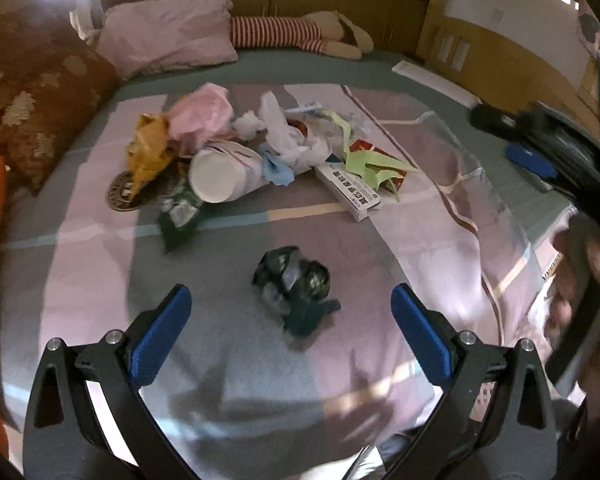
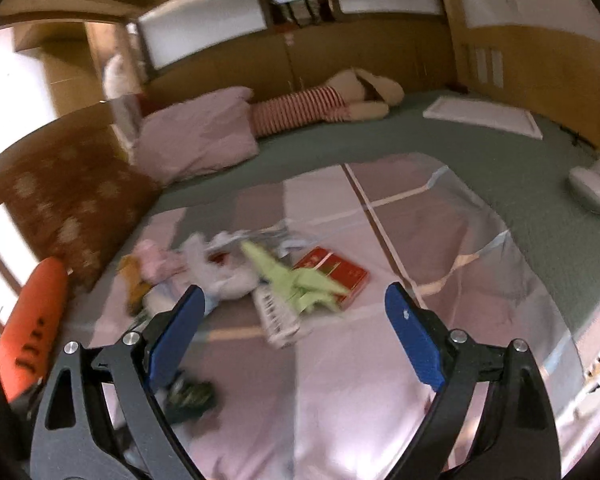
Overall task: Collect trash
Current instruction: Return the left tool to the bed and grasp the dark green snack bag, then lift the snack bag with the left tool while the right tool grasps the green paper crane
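I hold the left gripper (image 1: 290, 306) with its fingers spread wide and empty; the crumpled dark green wrapper (image 1: 294, 290) lies on the bed (image 1: 228, 360) between and just beyond them, untouched. The right gripper (image 2: 294, 312) is likewise released, with the trash pile (image 2: 236, 276) ahead, toward its left finger.

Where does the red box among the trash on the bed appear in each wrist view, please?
Left wrist view: the red box lies right of centre, mostly under green paper strips.
Right wrist view: it lies near centre, beyond the open right gripper.
Shared landmark: the striped plush toy by the headboard.
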Tool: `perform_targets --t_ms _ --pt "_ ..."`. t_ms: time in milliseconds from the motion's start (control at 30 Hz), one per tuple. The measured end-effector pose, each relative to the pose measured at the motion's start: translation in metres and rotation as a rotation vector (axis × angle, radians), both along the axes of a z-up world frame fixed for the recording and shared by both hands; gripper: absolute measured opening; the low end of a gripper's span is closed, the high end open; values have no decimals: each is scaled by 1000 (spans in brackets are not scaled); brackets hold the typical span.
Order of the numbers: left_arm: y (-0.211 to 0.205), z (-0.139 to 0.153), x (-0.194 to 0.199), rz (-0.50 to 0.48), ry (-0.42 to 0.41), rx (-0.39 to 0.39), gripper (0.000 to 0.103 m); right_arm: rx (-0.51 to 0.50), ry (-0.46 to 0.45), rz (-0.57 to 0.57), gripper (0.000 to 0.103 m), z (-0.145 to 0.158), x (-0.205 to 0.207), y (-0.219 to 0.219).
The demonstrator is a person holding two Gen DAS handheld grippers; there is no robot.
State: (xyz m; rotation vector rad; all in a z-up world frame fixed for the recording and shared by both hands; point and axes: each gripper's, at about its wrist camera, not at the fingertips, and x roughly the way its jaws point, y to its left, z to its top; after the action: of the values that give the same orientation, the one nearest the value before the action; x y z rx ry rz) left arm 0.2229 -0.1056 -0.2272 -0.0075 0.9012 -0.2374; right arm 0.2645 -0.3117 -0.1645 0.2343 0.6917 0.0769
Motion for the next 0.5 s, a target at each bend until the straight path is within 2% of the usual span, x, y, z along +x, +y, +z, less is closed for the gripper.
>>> perform_targets --t_ms 133,233,267,367,433,467,500 --pt "-19 -24 28 -6 11 63 99 -27 95 7 82 -41 52 -3" --pt "-23 -43 46 9 45 80 89 -57 123 23 82 -61 77 0" --pt "-23 -48 51 11 60 79 82 -76 137 24 82 -68 85 2" --pt "-20 -64 63 17 129 66 53 -62 190 86 65 -85 98 10" --pt "-15 -65 63 16 128 52 48 -67 219 121 50 -92 101 16" --pt "-14 -64 61 14 125 59 45 -64 225 134 45 -93 100 19" --pt "-13 -60 60 14 115 61 42 -58 232 146 36 -93 100 20"
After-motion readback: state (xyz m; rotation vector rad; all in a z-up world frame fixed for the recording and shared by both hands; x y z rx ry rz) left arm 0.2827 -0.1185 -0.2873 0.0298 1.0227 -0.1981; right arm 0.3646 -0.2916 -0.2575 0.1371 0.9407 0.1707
